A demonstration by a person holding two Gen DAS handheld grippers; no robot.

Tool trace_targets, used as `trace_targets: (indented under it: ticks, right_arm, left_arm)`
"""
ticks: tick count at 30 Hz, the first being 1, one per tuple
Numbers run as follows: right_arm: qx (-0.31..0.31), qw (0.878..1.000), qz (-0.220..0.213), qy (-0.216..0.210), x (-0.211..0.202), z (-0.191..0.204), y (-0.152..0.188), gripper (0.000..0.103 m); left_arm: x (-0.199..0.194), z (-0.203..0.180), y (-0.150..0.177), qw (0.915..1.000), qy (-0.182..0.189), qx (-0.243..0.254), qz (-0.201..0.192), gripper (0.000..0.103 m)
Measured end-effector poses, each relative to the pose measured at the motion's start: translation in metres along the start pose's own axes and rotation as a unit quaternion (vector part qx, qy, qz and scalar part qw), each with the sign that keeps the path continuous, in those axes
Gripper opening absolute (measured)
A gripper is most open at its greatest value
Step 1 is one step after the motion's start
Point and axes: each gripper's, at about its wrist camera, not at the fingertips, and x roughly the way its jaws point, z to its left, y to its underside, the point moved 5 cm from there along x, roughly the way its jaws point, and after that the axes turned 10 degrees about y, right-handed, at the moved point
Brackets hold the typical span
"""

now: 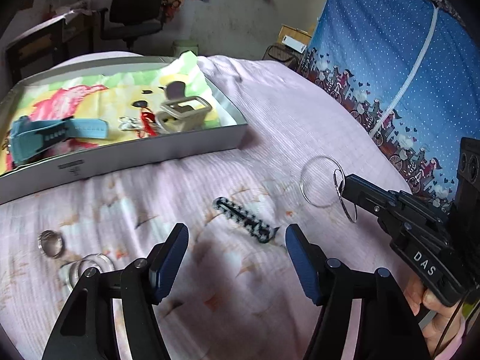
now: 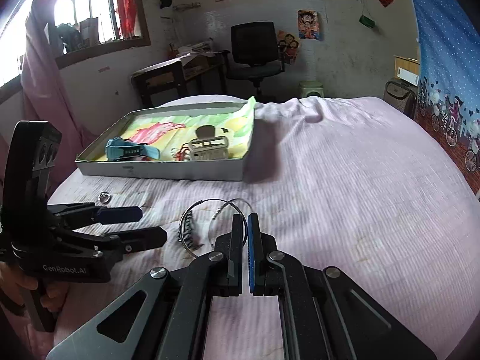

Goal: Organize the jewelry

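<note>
My left gripper [image 1: 237,262] stands with its jaws well apart and nothing between the pads; they hang above the pink bedsheet [image 1: 300,114]. Just beyond the gap, at about one o'clock from my fingertips, lies a black-and-white patterned hair clip [image 1: 244,220] flat on the sheet, untouched.

My right gripper [image 2: 244,225] has its jaws pinched tight on thin wire hoops [image 2: 210,225]. In the left wrist view that gripper [image 1: 345,184] comes in from three o'clock, with the hoops [image 1: 325,183] hanging off its tip, clear of the sheet; how many rings there are I cannot tell.

Out at nine o'clock from my left jaws, two small rings [image 1: 51,243] rest on the sheet, and a clear round ring [image 1: 90,267] lies just beside my left finger.

At eleven o'clock sits a shallow grey box [image 1: 126,153], lined with a bright cartoon cloth [image 1: 75,99]. Inside it lie a blue watch [image 1: 45,138], a beige watch [image 1: 183,114] and a small red-and-silver piece [image 1: 141,123] between them.

At two o'clock hangs a blue dotted curtain [image 1: 375,45]. At twelve o'clock, past the bed, stand a black office chair [image 2: 255,51] and a dark desk [image 2: 177,75], with posters on the wall and a barred window [image 2: 96,6] at ten o'clock.
</note>
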Motion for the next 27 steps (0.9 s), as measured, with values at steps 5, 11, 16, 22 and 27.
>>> trace_targets:
  ticks: [5,11,16,22,27]
  right_arm:
    - [0.006,1.000,-0.001,0.003,0.003,-0.004,-0.002,0.003]
    - [0.010,1.000,0.000,0.000,0.005,-0.006,-0.003,0.003]
    - [0.010,1.000,0.001,-0.001,0.007,-0.005,-0.002,0.003]
    - [0.010,1.000,0.002,-0.001,0.011,-0.003,-0.001,0.003]
    - [0.008,1.000,-0.004,-0.007,0.014,0.001,-0.005,0.003]
  left_arm:
    - [0.018,-0.004,-0.003,0.9995,-0.004,-0.010,0.029,0.048]
    - [0.026,-0.001,-0.001,0.9986,-0.014,-0.020,0.046,0.027]
    - [0.022,0.006,0.001,0.9982,-0.018,-0.039,0.043,0.017]
    - [0.008,0.010,0.001,0.9990,-0.018,-0.037,0.014,0.016]
    - [-0.010,0.009,-0.006,0.9992,-0.030,-0.021,-0.018,0.016]
